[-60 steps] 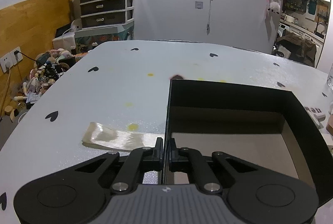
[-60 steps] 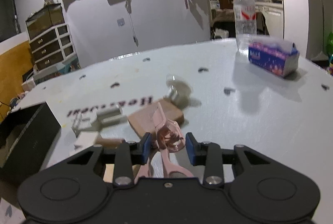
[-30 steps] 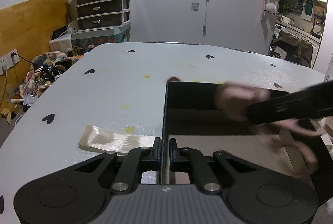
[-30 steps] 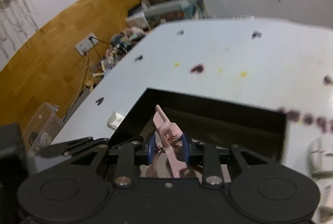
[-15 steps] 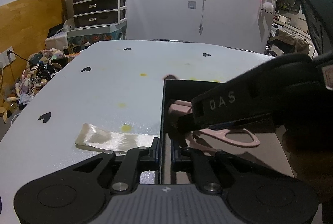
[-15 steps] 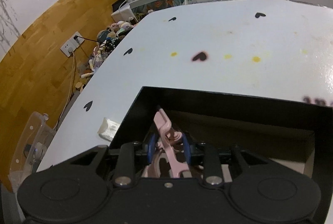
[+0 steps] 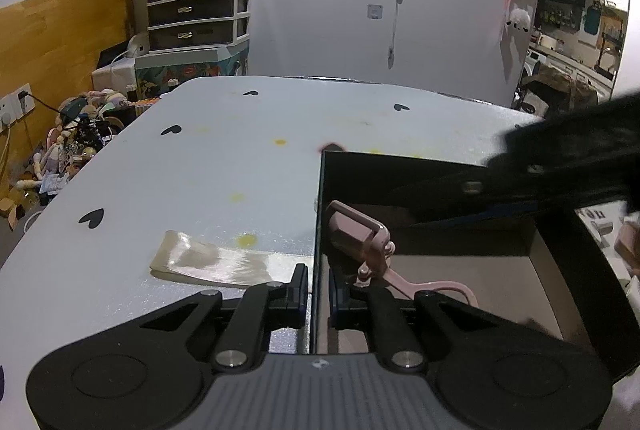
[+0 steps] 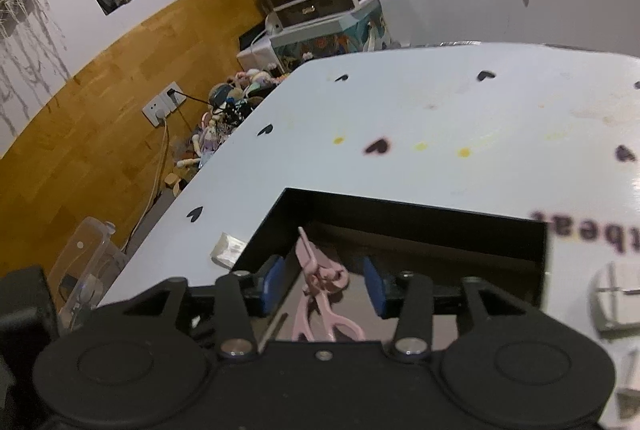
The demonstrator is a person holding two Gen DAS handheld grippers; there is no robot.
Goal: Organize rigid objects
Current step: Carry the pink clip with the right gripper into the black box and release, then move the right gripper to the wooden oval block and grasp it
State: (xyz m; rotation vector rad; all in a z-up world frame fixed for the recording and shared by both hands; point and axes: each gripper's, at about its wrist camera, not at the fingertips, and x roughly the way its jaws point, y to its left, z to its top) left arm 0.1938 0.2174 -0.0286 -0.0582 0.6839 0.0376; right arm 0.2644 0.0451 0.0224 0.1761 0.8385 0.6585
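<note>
**A:** so where's the pink eyelash curler (image 8: 320,278) ended up?

**B:** inside the black box (image 8: 420,226), lying on the floor of it near the corner closest to the left gripper (image 7: 318,294). In the right wrist view it sits between the blue pads (image 8: 273,280) of the right gripper (image 8: 322,286), but they don't touch it; the jaws have just been opening, with a clear gap on both sides of the curler.

**A:** and the left one?

**B:** pressed together on the box's side wall, one finger outside over the table, one inside, pinching the thin black edge. The curler's head is just ahead of its inner finger.

**A:** anything else around?

**B:** strip of clear tape (image 7: 224,264) on the white table (image 7: 192,190) just outside the left gripper, small black hearts printed on the tabletop, and the right gripper's dark body crossing above the box on the far right in the left wrist view.
</note>
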